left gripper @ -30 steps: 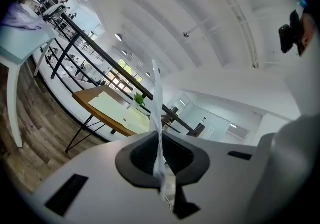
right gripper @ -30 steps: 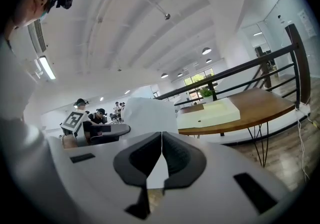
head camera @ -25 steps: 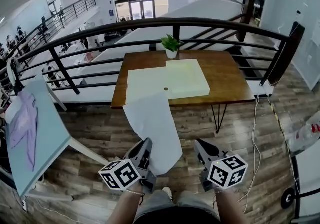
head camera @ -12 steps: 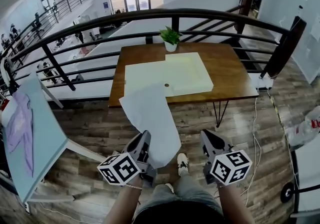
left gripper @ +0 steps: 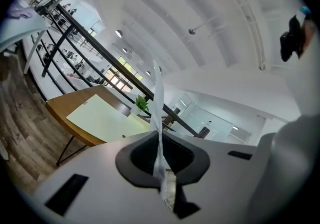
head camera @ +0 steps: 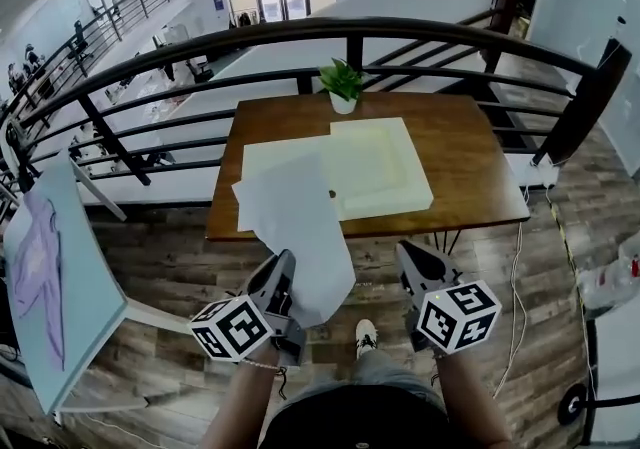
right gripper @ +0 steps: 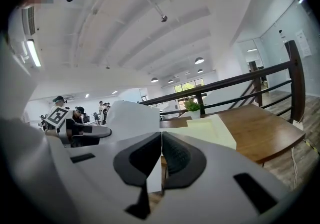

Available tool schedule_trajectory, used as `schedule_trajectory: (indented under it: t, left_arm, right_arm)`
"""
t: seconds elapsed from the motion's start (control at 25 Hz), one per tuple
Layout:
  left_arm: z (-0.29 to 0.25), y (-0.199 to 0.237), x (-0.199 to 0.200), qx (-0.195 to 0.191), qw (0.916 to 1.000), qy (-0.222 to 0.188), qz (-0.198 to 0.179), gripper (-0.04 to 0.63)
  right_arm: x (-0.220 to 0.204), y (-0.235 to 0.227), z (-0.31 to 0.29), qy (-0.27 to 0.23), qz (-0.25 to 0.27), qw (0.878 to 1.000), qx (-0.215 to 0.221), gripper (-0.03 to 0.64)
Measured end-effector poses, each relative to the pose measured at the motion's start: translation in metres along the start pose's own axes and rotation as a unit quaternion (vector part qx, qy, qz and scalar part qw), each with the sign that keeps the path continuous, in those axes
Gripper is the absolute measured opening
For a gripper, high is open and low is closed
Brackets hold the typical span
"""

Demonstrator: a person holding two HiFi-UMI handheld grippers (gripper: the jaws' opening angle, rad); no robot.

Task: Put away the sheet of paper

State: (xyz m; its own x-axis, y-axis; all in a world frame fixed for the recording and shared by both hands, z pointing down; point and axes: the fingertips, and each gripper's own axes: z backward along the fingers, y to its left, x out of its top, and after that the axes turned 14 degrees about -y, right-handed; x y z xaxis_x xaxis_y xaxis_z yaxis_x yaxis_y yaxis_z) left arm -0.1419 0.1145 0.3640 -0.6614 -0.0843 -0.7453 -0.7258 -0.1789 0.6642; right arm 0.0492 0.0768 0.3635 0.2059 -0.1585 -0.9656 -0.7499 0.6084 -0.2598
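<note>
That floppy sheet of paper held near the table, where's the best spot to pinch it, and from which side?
Its near edge, from the carrier's side, as the left gripper does now: the sheet of paper is thin and limp, so jaws only bite across an edge. It leans forward toward the table; the shut right gripper taking the near right corner would probably steady it.

A brown wooden worktop (head camera: 470, 152) stands on a plank floor (head camera: 180, 267), its far edge close to a dark railing (head camera: 450, 32). At the middle of that far edge sits a small potted plant (head camera: 342, 87) in a white pot. A pale, shallow tray (head camera: 385, 162) lies near the centre, and a flat pale mat (head camera: 275, 159) lies beside it towards the left, touching or tucked under it. A small dark round thing (head camera: 332, 194) rests near the front edge.
</note>
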Motion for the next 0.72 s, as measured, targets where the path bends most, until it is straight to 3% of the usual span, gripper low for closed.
schedule_trajectory:
  t: [0.48, 0.72]
  left_arm:
    - [-0.117, 0.011, 0.011, 0.032, 0.9987, -0.038, 0.013, 0.028]
    - [-0.156, 0.017, 0.002, 0.051, 0.9984, -0.024, 0.007, 0.028]
  right_arm:
    - [0.019, -0.066, -0.095, 0.022, 0.003, 0.998, 0.062, 0.028]
    - [0.02, -0.098, -0.123, 0.037, 0.002, 0.997, 0.073, 0.028]
